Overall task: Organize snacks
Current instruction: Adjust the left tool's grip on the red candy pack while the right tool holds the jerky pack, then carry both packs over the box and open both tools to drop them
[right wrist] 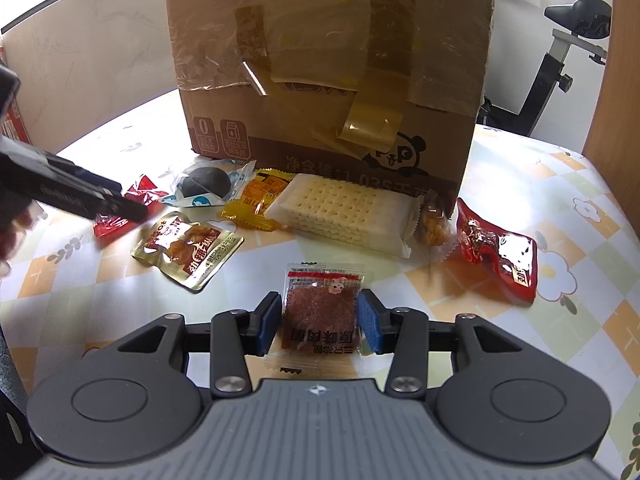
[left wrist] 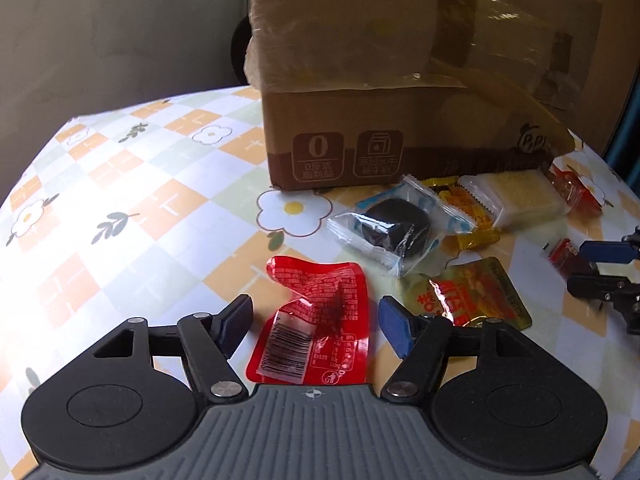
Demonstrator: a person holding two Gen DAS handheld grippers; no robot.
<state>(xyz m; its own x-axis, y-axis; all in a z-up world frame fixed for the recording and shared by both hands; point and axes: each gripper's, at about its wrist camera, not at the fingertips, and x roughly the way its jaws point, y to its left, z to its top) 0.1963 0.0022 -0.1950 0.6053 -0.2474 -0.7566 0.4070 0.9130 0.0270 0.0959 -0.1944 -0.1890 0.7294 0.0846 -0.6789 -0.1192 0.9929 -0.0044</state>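
A red snack packet (left wrist: 320, 300) lies on the flower-patterned tablecloth (left wrist: 140, 200), between the fingers of my left gripper (left wrist: 316, 322). Its blue pads stand apart from the packet on both sides, so it is open. My right gripper (right wrist: 318, 320) is shut on a small clear packet of brown dried meat (right wrist: 320, 304), with a pad against each side edge. The right gripper's fingers (left wrist: 600, 252) also show at the left wrist view's right edge. The left gripper (right wrist: 100, 200) reaches in from the left of the right wrist view, over the red packet (right wrist: 112, 226).
A taped cardboard box (right wrist: 328, 60) stands behind the snacks. In front of it lie a black cake packet (right wrist: 206, 184), a yellow packet (right wrist: 260, 200), a cracker pack (right wrist: 340, 212), a gold packet (right wrist: 188, 248), nuts (right wrist: 434, 224) and another red packet (right wrist: 496, 252). An exercise bike (right wrist: 560, 60) stands beyond the table.
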